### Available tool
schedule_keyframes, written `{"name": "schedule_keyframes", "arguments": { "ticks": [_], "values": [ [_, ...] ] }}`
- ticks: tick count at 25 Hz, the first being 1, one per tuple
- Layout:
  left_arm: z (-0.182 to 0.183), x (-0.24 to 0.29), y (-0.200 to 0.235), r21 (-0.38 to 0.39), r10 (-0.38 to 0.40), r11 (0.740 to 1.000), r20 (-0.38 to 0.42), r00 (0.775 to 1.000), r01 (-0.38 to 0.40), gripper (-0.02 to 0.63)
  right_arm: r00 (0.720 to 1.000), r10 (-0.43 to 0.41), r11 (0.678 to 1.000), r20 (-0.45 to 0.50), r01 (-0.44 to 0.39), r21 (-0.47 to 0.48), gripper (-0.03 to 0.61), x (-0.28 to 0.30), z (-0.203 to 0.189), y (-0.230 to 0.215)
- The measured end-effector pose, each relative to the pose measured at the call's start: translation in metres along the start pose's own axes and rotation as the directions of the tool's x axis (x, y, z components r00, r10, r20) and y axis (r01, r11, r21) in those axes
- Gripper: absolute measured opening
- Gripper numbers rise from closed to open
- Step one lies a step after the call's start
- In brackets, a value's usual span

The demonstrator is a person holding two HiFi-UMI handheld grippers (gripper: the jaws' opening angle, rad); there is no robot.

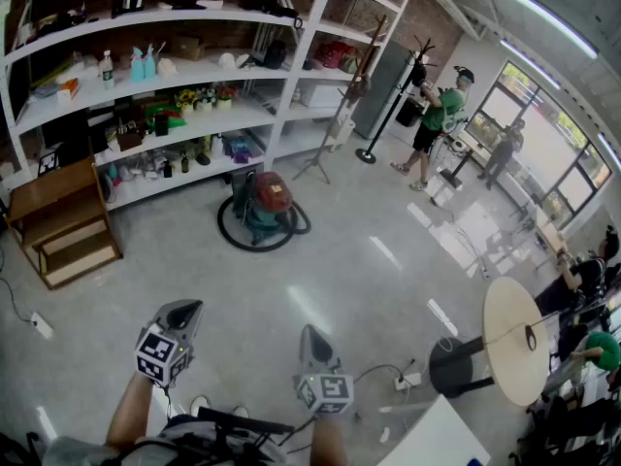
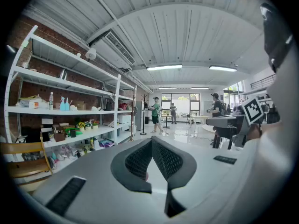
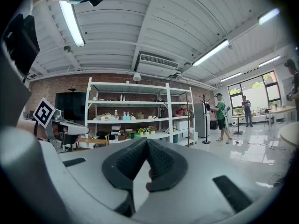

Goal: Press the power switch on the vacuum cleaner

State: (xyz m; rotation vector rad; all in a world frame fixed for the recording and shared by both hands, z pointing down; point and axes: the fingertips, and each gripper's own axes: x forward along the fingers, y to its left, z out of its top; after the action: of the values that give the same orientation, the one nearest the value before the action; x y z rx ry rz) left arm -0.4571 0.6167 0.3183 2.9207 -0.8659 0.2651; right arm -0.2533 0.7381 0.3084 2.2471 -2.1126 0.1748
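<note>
Both forearms are reaching forward. Left gripper (image 1: 184, 311) and right gripper (image 1: 311, 336) are pointing toward 12 o'clock, ribbed black pads pressed together on nothing. Vacuum cleaner (image 1: 264, 205), a rounded red-topped drum ringed by black hose, is sitting well ahead at 12 o'clock on the glossy floor (image 1: 320, 280).
</note>
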Motion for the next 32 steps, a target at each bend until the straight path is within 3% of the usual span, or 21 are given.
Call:
{"name": "schedule_keyframes", "arguments": {
  "ticks": [15, 32],
  "values": [
    [-0.01, 0.018, -0.007, 0.003, -0.006, 1.0, -0.017, 1.0, 0.006, 0.008, 0.999, -0.042, 0.998, -0.008, 0.043, 0.037, 0.005, 0.0, -0.007, -0.023],
    [0.0, 0.078, -0.036, 0.007, 0.049, 0.999, 0.012, 0.999, -0.05, 0.008, 0.999, 0.011, 1.0, -0.038, -0.01, 0.014, 0.005, 0.012, -0.023, -0.096]
  ]
}}
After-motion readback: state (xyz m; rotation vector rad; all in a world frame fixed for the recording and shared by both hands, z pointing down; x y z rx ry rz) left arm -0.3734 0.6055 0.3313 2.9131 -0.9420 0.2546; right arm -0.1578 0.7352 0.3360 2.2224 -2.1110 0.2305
